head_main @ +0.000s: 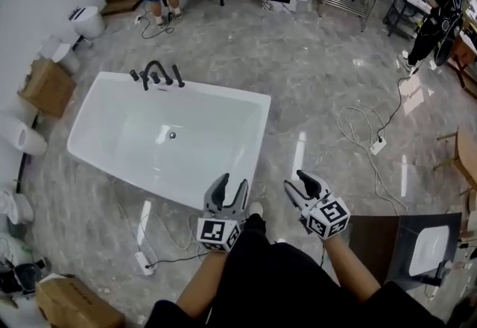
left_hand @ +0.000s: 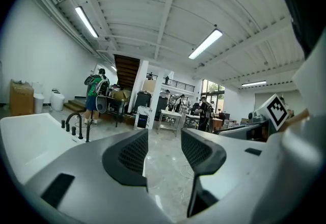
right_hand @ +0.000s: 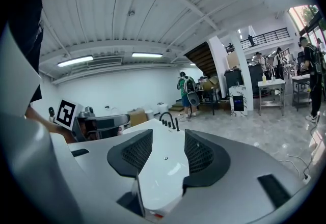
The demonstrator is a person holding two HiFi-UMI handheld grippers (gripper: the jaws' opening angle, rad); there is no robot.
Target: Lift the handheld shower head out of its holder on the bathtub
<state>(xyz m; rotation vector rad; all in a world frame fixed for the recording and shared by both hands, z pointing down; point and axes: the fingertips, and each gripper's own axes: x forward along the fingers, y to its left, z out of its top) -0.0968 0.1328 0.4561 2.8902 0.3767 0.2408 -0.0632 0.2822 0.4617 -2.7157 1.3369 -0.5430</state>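
A white freestanding bathtub (head_main: pixel 223 93) stands on the marble floor. On its far rim sits a black faucet set (head_main: pixel 155 70), with the slim black handheld shower head (head_main: pixel 178 76) upright in its holder at the right end. My left gripper (head_main: pixel 232 186) and right gripper (head_main: pixel 297 183) are both open and empty, held close to my body at the tub's near corner, far from the shower head. The left gripper view shows the left gripper (left_hand: pixel 164 149) with the shower head (left_hand: pixel 87 129) far off to the left. The right gripper (right_hand: pixel 168 149) looks along the tub toward the shower head (right_hand: pixel 177 123).
Cardboard boxes (head_main: pixel 46 86) and white toilets (head_main: pixel 22 138) line the left wall. A power strip with cables (head_main: pixel 144 262) lies on the floor by the tub, another cable (head_main: pixel 378 144) to the right. A dark mat with a white basin (head_main: pixel 428 248) lies at lower right. People stand far back.
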